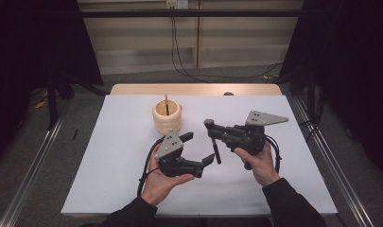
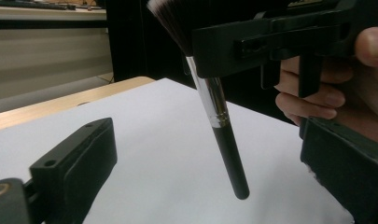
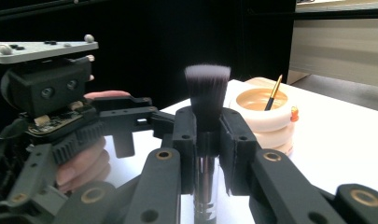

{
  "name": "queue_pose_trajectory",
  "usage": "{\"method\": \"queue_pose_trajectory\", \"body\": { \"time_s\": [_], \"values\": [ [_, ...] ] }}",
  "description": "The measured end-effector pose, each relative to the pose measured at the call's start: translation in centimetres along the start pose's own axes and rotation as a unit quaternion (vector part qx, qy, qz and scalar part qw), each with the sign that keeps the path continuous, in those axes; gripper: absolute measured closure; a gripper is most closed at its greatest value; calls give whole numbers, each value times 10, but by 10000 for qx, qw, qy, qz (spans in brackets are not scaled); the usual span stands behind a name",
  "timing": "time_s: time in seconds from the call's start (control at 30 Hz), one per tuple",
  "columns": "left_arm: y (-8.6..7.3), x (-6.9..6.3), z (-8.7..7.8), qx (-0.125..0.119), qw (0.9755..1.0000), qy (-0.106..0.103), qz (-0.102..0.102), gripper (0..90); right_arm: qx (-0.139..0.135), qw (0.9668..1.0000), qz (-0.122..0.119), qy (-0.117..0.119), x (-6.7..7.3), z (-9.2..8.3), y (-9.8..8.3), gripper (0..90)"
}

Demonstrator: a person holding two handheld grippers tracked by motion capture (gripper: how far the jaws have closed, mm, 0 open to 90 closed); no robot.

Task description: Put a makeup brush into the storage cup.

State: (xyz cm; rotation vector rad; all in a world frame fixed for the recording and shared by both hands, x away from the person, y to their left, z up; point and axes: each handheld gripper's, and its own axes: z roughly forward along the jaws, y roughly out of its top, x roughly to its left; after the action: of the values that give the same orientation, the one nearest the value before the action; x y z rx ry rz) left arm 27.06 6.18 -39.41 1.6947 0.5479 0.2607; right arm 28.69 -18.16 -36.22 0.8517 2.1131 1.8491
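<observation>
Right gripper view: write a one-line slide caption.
Right gripper clamps a makeup brush upright, ridged holder behind.

makeup brush (image 2: 218,109): black handle, silver ferrule, dark flat-topped bristles | pose: bristles up, handle end hanging clear above white tabletop (image 1: 123,156) | holder (image 1: 167,116): cream ringed cup, upright, thin brush (image 3: 274,92) inside

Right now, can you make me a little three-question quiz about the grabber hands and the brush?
1. True or false: the right gripper is shut on the makeup brush.
2. Which points up, bristles or handle?
3. The left gripper is: A) open, B) holding the wooden holder.

Key: 1 true; 2 bristles; 3 A.
</observation>
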Motion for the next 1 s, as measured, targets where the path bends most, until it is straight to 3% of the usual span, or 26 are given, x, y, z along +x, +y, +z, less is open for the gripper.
{"method": "queue_pose_trajectory", "body": {
  "time_s": [0.07, 0.33, 0.37, 0.4, 0.47, 0.57, 0.6, 0.63, 0.77, 1.0],
  "values": [
    [0, 0, 4, 53, 9999, 133, 52, 64, 18, 10000, -24, 31, 1, 1, 0, 776],
    [2, 1, 15, 20, 9998, 170, 70, 213, -29, 10000, 12, -9, -1, -3, 1, 776],
    [1, 2, 16, 77, 9995, 277, 90, 233, -25, 10000, 18, -13, -1, -3, 1, 776],
    [1, 3, 18, 40, 9999, 119, 17, 257, -24, 10000, 1, -13, -1, -3, 0, 776],
    [0, 4, 20, 51, 9999, 46, -99, 285, 7, 10000, -11, -3, 0, -1, 0, 776],
    [-2, 4, 23, 181, 9998, -4, -100, 352, 37, 10000, -53, 24, 1, 1, -1, 776],
    [-2, 6, 25, 195, 9997, -107, -113, 380, 37, 10000, -46, 40, 1, 1, -2, 776],
    [-2, 7, 25, 215, 9996, -53, -164, 414, 21, 10000, -14, 60, 1, 1, -2, 776],
    [-1, 9, 27, 250, 9988, -232, -348, 539, 84, 9999, -39, 72, 3, 4, -4, 776],
    [-1, 9, 26, 326, 9986, -314, -272, 707, 56, 10000, -4, 48, 1, 4, -5, 776]
  ]
}}
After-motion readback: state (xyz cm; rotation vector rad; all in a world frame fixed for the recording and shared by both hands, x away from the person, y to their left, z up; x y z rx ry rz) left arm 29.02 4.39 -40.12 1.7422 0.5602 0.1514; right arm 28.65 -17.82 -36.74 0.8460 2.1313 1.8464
